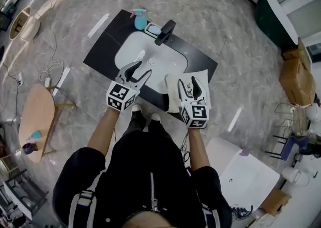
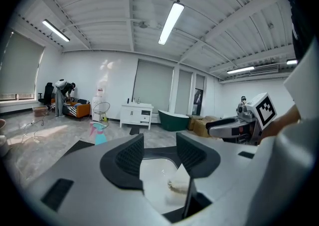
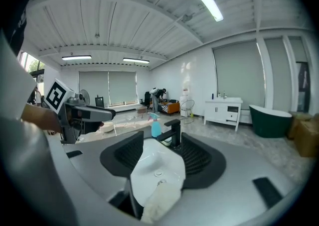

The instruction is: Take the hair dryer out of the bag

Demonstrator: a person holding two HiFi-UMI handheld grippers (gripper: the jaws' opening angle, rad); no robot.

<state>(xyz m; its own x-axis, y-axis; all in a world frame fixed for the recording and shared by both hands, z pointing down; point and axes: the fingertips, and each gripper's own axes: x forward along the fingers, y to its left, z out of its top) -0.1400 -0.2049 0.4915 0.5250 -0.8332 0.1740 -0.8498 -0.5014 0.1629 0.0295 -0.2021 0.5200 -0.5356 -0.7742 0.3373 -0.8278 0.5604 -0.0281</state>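
You are holding both grippers out over the counter [image 1: 103,51], side by side, and that spacing suits a two-handed job. The right gripper [image 1: 191,83] is hanging directly above the white bag [image 1: 173,96], which is lying flat on the counter's near right part, just beside the basin [image 1: 145,51]. The left gripper [image 1: 140,71] is hovering over the basin, close to the bag's left edge. Both are released: in each gripper view the jaws are standing well apart with nothing pressed between the pads, and only the basin and a pale end of the bag are showing in the gap below them. No dryer is showing in any view, so it is most likely inside the bag, and the task is not yet properly begun. You are tilting both grippers only a little below level, which is probably why each camera is catching so much of the room and so little of the bag. From here the sensible split seems to be one gripper pinning or lifting the cloth while the other is reaching into the mouth. I cannot tell which end of the bag is the open one. The soft cloth is likely to bunch and slide on the smooth counter, so a firm pinch on it matters
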